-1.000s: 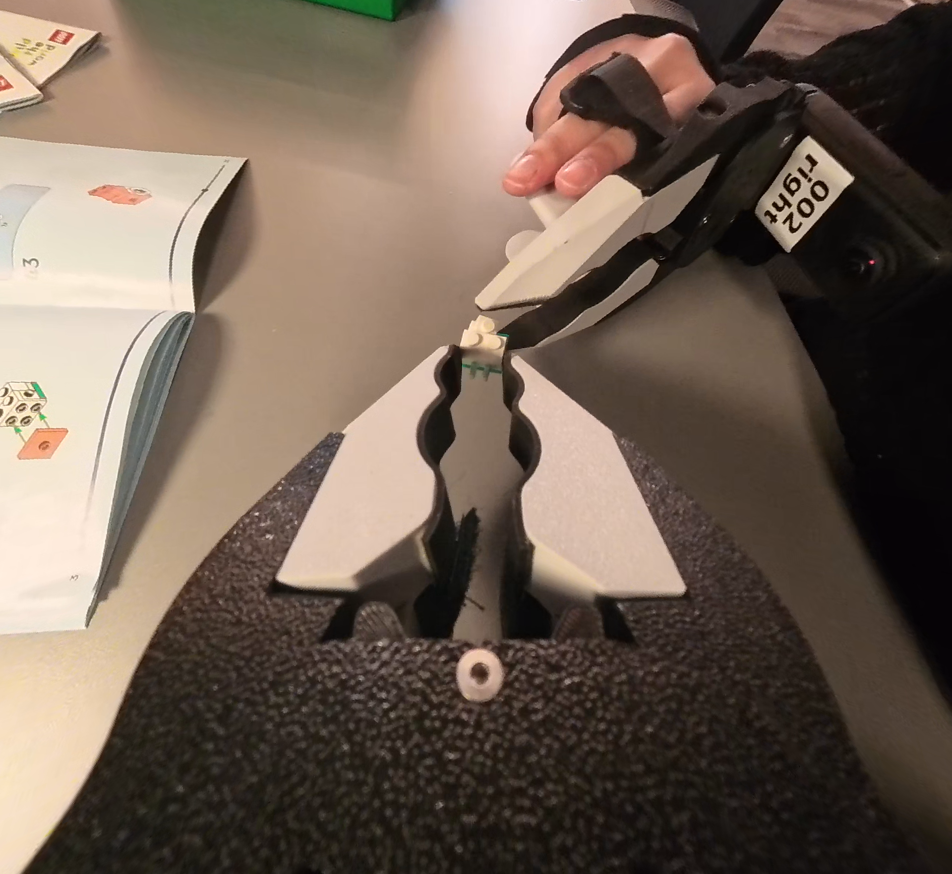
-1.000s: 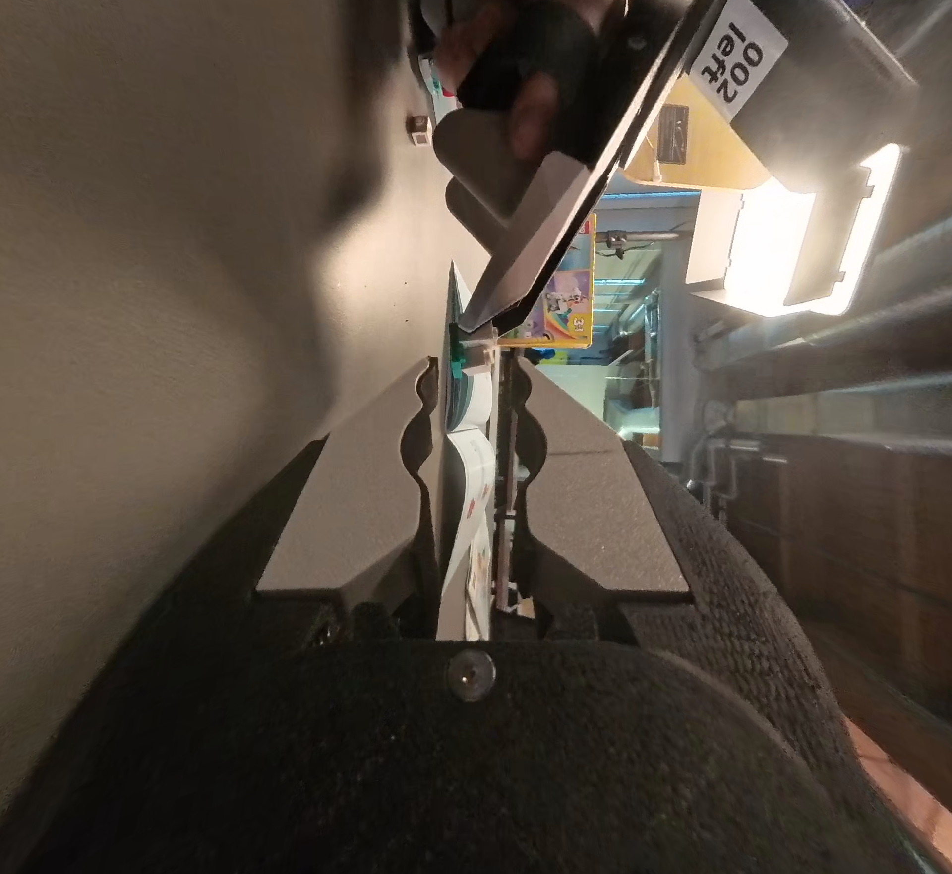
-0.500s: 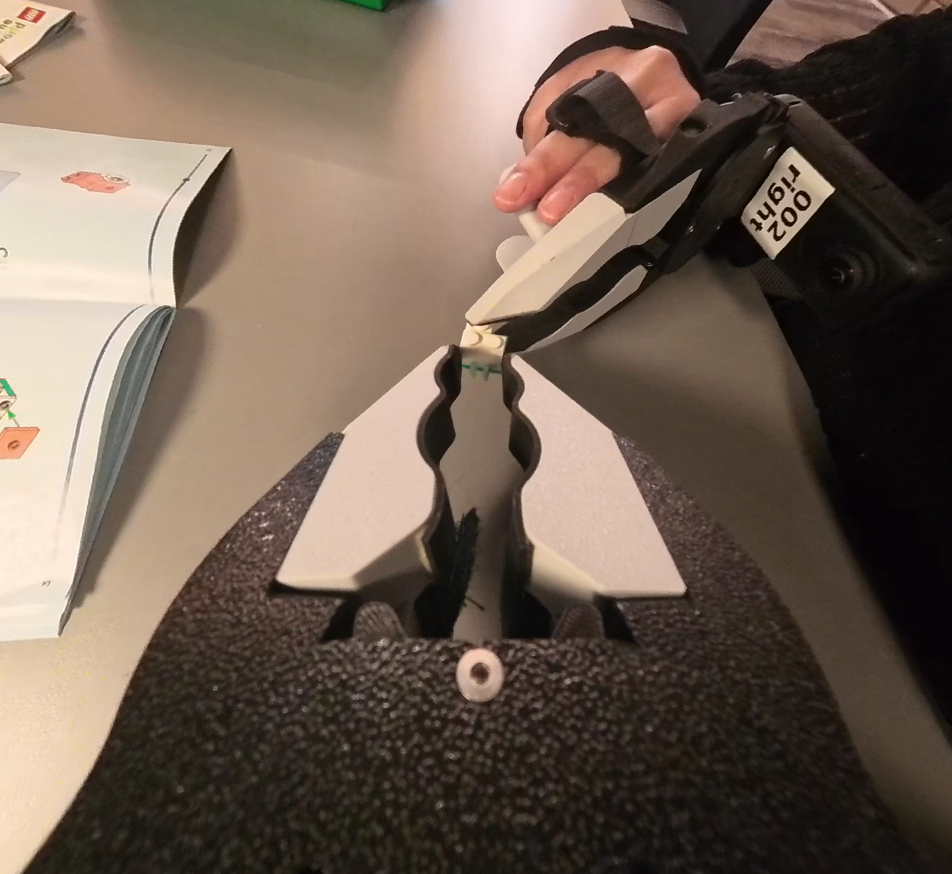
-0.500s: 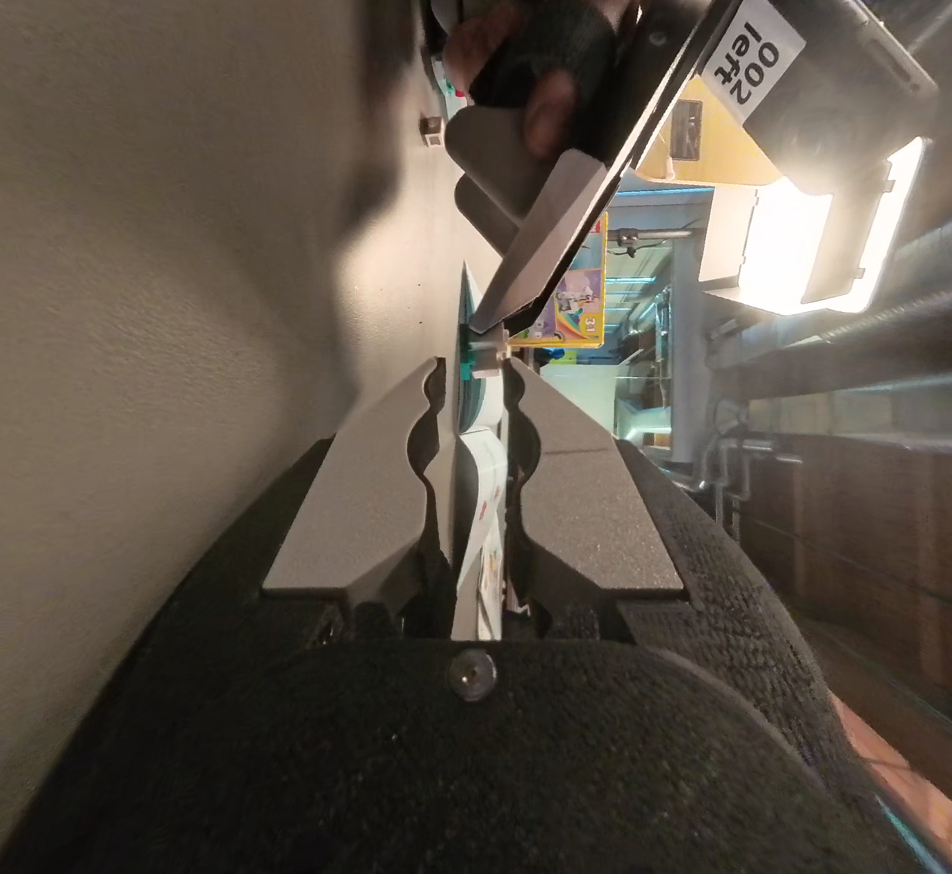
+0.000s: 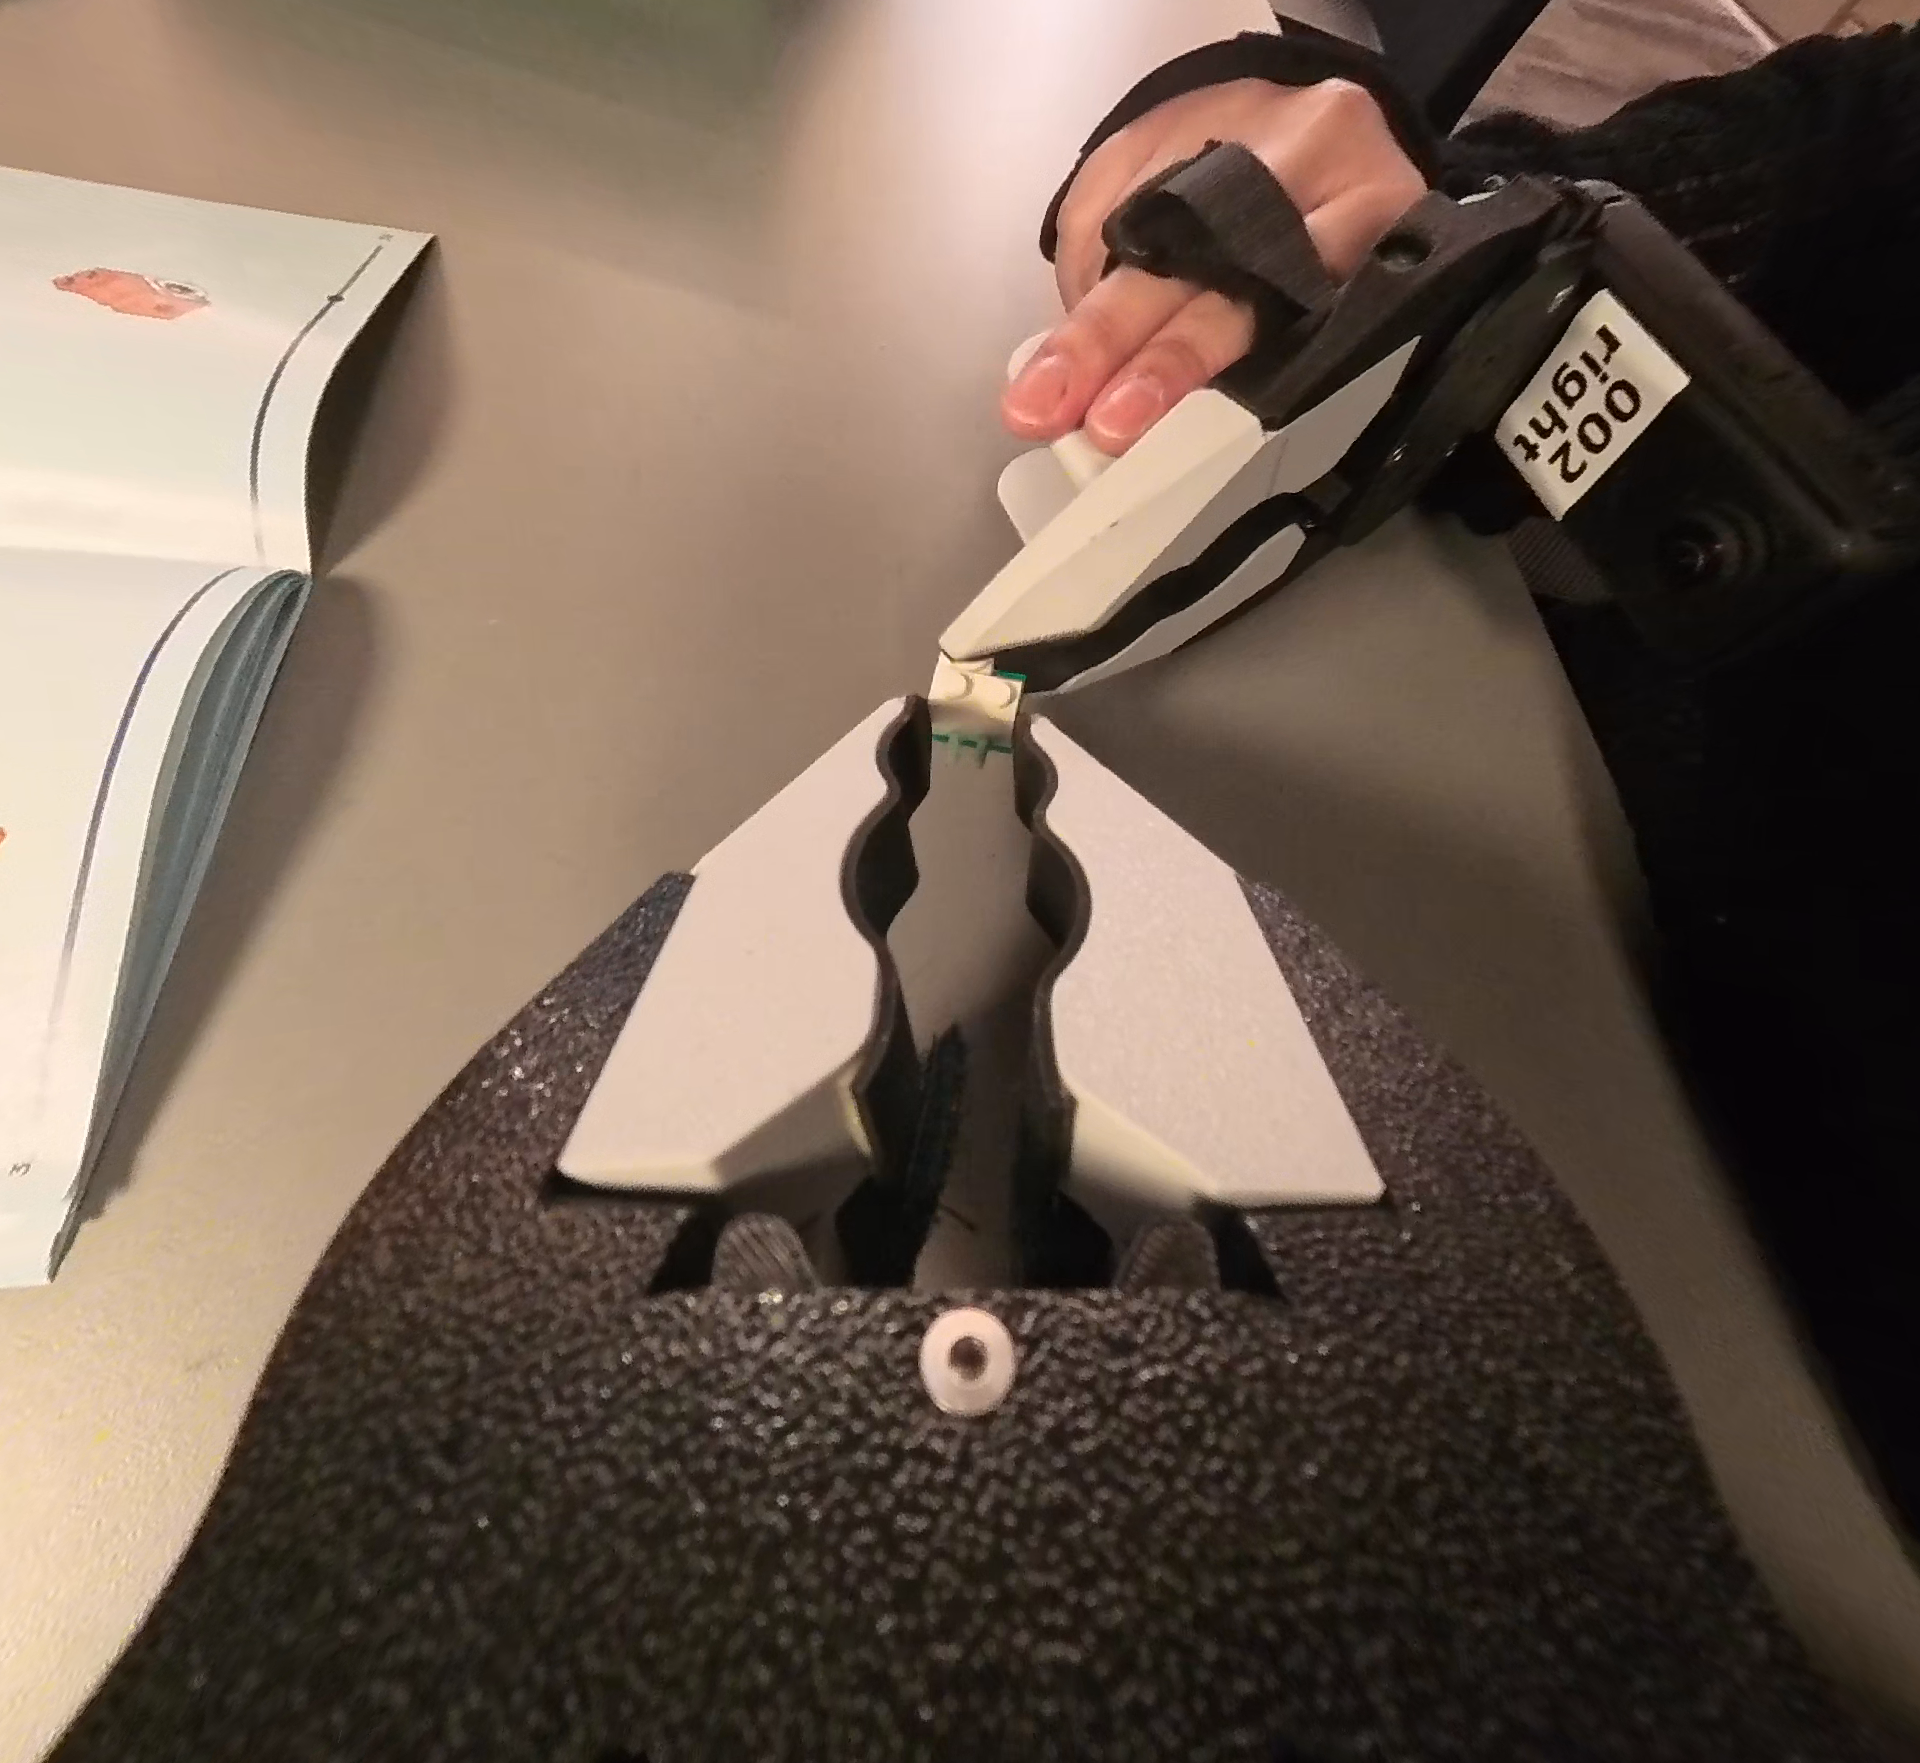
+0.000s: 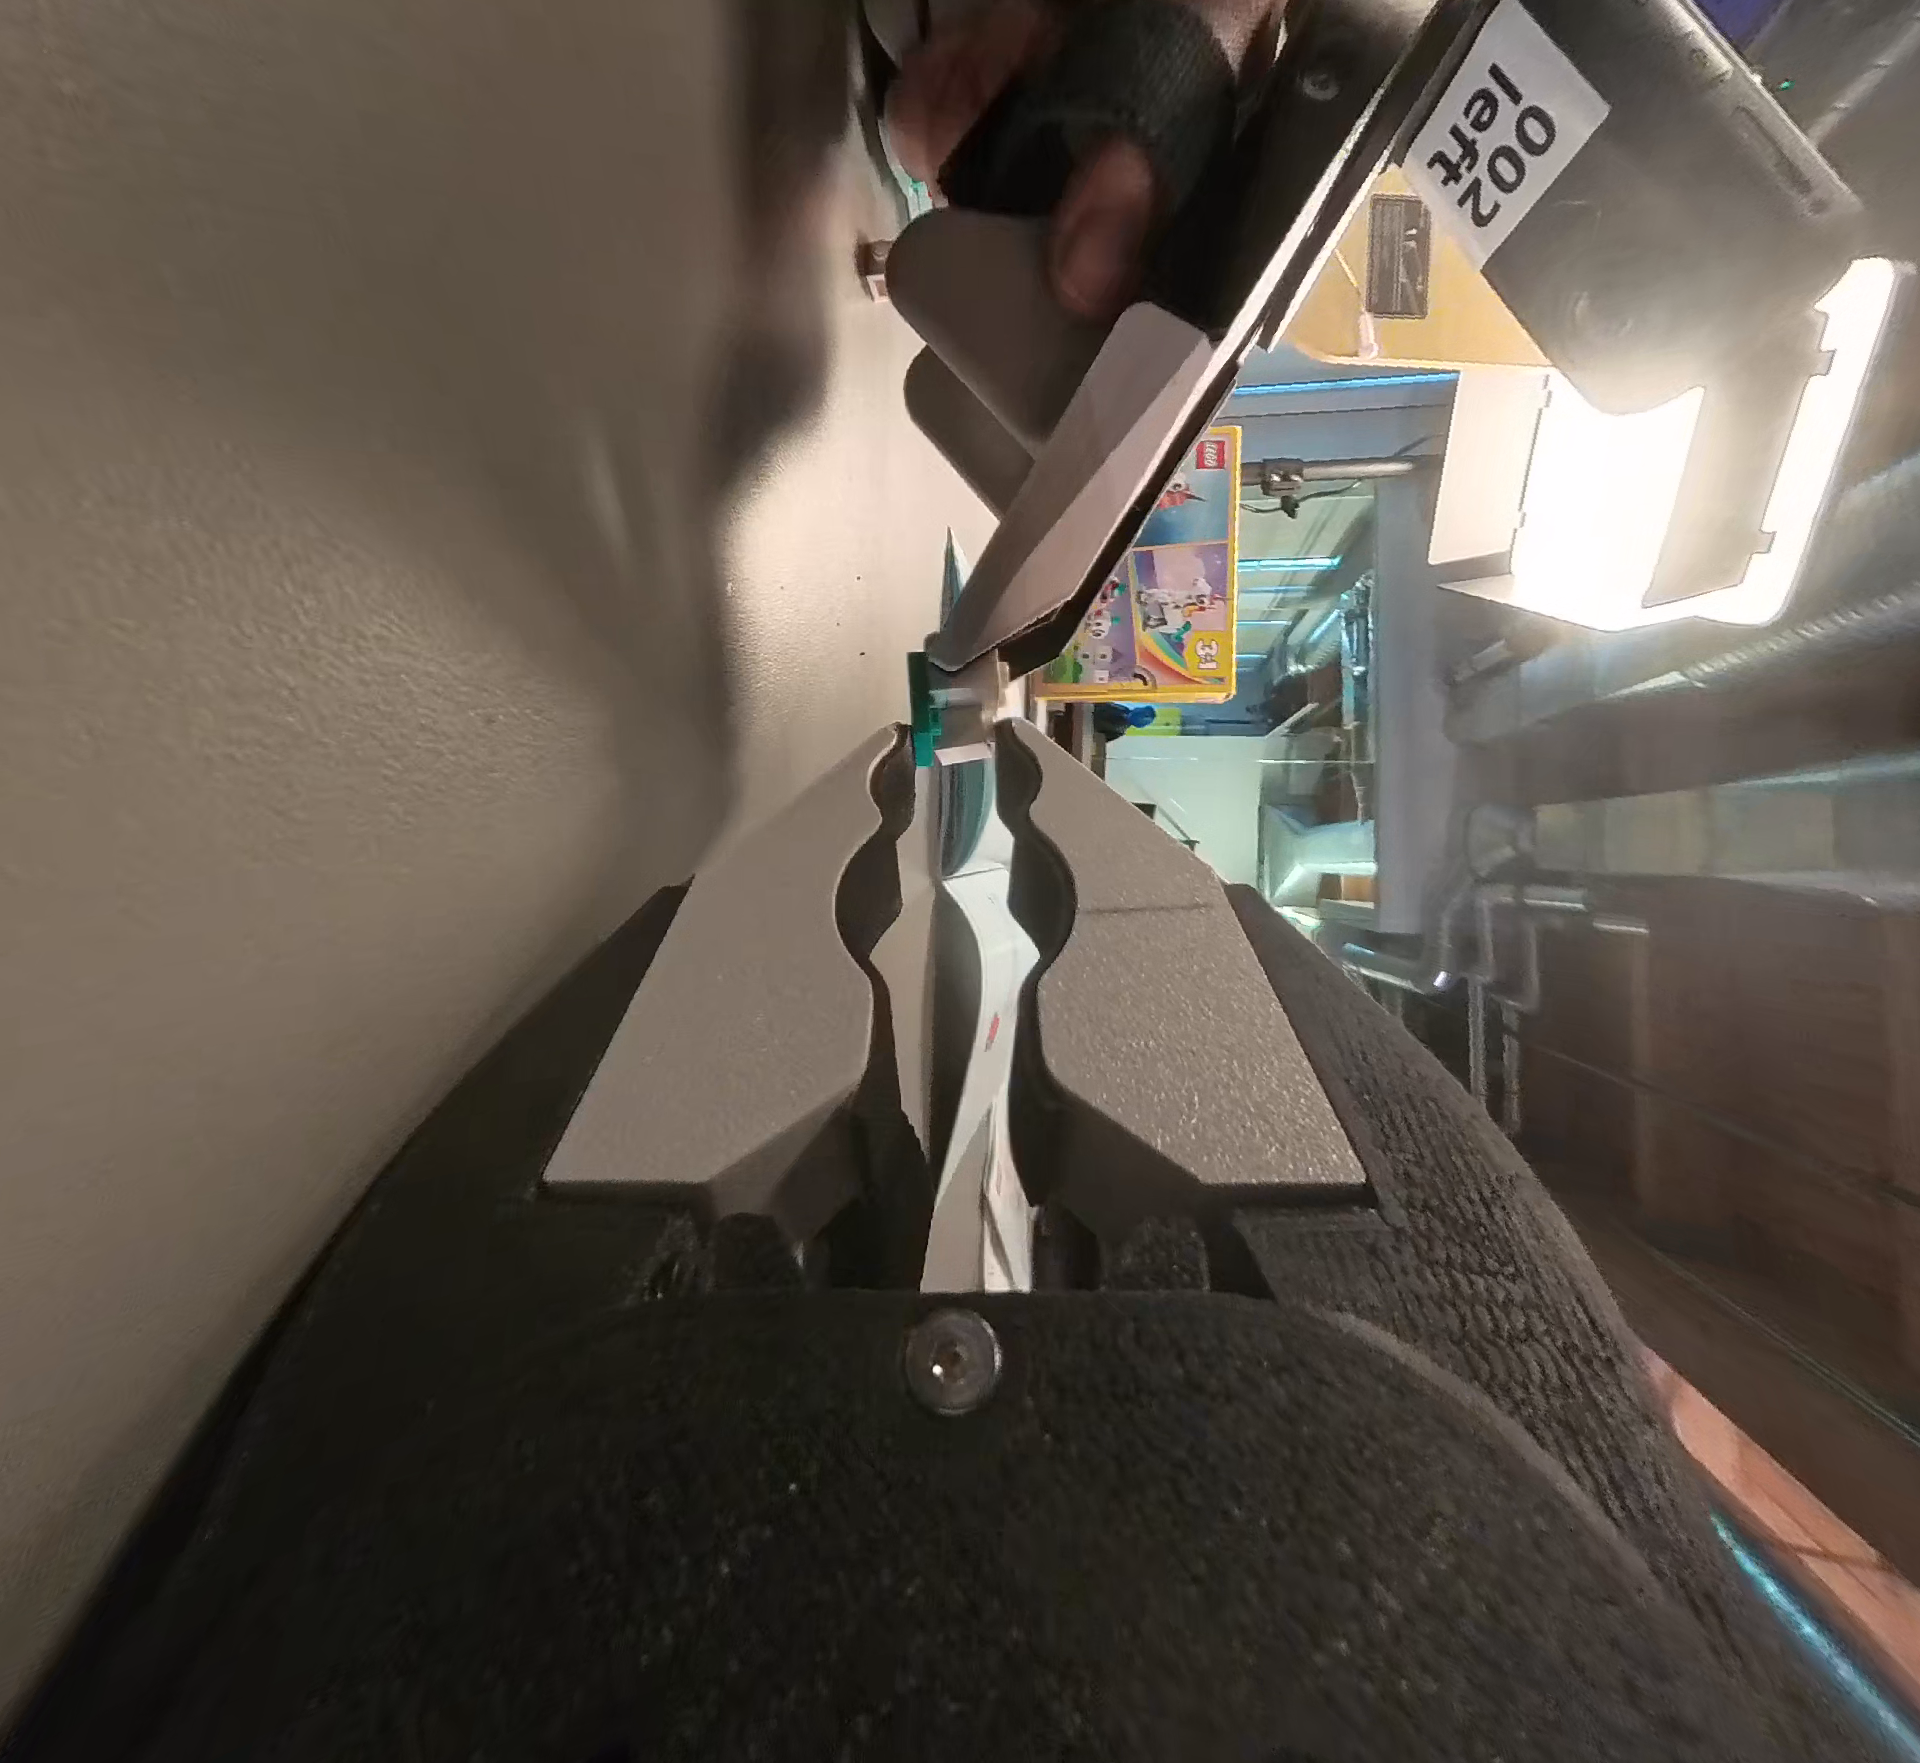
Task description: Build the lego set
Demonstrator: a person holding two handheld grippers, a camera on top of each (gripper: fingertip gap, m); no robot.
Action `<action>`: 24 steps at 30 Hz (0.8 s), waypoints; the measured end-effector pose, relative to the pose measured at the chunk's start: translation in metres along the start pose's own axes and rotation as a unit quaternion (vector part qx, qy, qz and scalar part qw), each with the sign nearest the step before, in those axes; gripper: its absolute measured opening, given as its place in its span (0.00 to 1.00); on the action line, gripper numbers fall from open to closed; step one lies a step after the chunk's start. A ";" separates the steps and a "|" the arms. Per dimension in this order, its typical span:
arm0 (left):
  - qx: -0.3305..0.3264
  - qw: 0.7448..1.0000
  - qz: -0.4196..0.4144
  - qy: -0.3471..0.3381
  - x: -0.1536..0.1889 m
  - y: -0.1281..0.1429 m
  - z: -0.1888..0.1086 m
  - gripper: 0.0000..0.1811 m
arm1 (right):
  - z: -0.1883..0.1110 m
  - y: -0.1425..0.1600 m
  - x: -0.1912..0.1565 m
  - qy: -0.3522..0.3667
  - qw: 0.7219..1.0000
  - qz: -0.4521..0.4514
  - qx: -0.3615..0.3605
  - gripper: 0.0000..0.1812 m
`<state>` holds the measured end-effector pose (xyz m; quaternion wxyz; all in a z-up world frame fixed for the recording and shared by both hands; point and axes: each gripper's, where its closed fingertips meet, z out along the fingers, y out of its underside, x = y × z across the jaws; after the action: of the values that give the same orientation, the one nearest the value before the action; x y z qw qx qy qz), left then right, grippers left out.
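The small white studded Lego assembly with a green plate on one side sat above the grey tabletop, pinched at the tips of the left gripper, whose jaws were clamped on it. The right gripper met it from the side, its jaws closed on the same piece. Being hard, light and slick plastic, it would likely twist under uneven pressure, so holding its flat side walls seemed safest. An open paper instruction booklet lay well apart.
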<state>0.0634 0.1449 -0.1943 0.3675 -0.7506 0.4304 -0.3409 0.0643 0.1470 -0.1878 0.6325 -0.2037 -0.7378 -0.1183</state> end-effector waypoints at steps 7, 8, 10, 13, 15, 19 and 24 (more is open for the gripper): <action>-0.015 1.000 0.002 -0.008 -0.002 0.005 0.002 0.08 | 0.001 0.001 -0.004 -0.018 1.000 0.015 -0.007 0.07; -0.018 1.000 0.003 -0.009 -0.003 0.006 0.003 0.07 | 0.002 0.001 -0.005 -0.022 1.000 0.021 -0.007 0.07; -0.020 1.000 0.004 -0.010 -0.003 0.007 0.003 0.08 | 0.002 0.001 -0.006 -0.029 0.999 0.035 -0.008 0.07; -0.024 1.000 0.004 -0.010 -0.003 0.008 0.003 0.08 | 0.003 0.001 -0.008 -0.041 0.997 0.059 -0.006 0.07; -0.029 1.000 0.003 -0.011 -0.003 0.010 0.004 0.08 | 0.003 0.001 -0.010 -0.054 0.996 0.077 -0.005 0.07; -0.023 1.000 -0.004 -0.012 -0.004 0.007 0.003 0.08 | 0.004 0.003 -0.011 -0.069 0.989 0.130 0.001 0.08; -0.015 1.000 -0.008 -0.011 -0.004 0.005 0.002 0.08 | 0.004 0.002 -0.009 -0.066 0.984 0.164 0.012 0.09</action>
<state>0.0619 0.1472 -0.2001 0.3580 -0.7634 0.4253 -0.3289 0.0628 0.1497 -0.1972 0.5957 -0.3215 -0.7360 0.0100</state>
